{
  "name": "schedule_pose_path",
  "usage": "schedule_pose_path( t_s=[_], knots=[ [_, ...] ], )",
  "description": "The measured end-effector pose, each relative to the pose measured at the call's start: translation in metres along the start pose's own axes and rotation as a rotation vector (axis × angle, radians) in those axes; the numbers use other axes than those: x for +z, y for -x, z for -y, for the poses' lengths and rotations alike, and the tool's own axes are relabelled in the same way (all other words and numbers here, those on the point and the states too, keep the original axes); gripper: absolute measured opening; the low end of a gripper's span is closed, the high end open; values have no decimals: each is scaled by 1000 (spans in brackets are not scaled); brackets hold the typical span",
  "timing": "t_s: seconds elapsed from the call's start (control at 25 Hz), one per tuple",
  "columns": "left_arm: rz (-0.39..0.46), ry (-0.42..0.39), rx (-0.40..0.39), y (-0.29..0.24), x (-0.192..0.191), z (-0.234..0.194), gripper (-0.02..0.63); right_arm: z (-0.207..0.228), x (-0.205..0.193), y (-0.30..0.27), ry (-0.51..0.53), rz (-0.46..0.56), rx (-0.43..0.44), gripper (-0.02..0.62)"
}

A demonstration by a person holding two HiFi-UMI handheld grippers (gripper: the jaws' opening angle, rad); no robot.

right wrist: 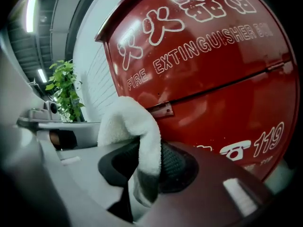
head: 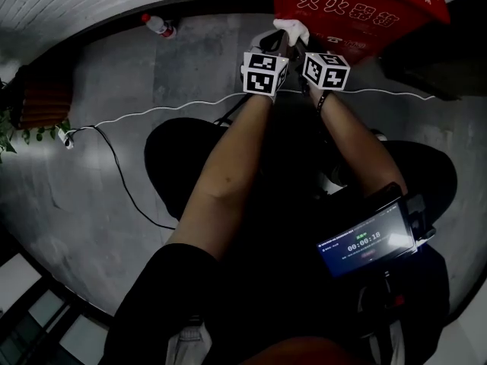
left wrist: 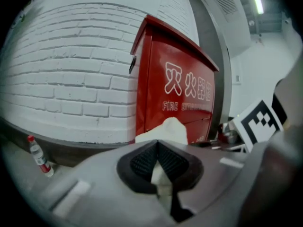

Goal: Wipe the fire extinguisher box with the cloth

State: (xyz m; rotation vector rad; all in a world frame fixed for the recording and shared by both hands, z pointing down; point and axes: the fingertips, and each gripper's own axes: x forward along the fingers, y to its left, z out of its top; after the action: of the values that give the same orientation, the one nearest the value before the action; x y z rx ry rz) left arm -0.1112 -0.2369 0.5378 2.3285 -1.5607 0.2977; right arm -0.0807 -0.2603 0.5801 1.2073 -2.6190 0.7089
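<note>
The red fire extinguisher box [head: 358, 6] stands against a white brick wall, with white Chinese lettering on its front [left wrist: 180, 86] [right wrist: 213, 70]. A white cloth [head: 292, 29] is bunched just before its lower front. My left gripper [head: 275, 48] is shut on one part of the cloth [left wrist: 163, 131], which sticks out between the black pads. My right gripper [head: 303, 52] is shut on another fold of the cloth [right wrist: 137, 126], close to the box's latch [right wrist: 163, 110]. Both grippers sit side by side, almost touching.
A plastic bottle [head: 158, 26] [left wrist: 39, 159] stands on the floor by the wall at the left. A white cable [head: 152, 112] runs across the grey floor. A potted plant [right wrist: 64, 91] is off to the left. A timer screen [head: 367, 242] hangs on the person's front.
</note>
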Motion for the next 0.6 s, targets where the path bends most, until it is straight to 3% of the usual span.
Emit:
schedule_pose_path(
  t_s=[0.24,0.6],
  knots=[
    [-28,-5,-33,-14,-7,21,2,30,6,22,3,27,-36,100],
    [-11,-66,-139,-46,3,89,2,86,20,69,-27,69,-130,101]
  ],
)
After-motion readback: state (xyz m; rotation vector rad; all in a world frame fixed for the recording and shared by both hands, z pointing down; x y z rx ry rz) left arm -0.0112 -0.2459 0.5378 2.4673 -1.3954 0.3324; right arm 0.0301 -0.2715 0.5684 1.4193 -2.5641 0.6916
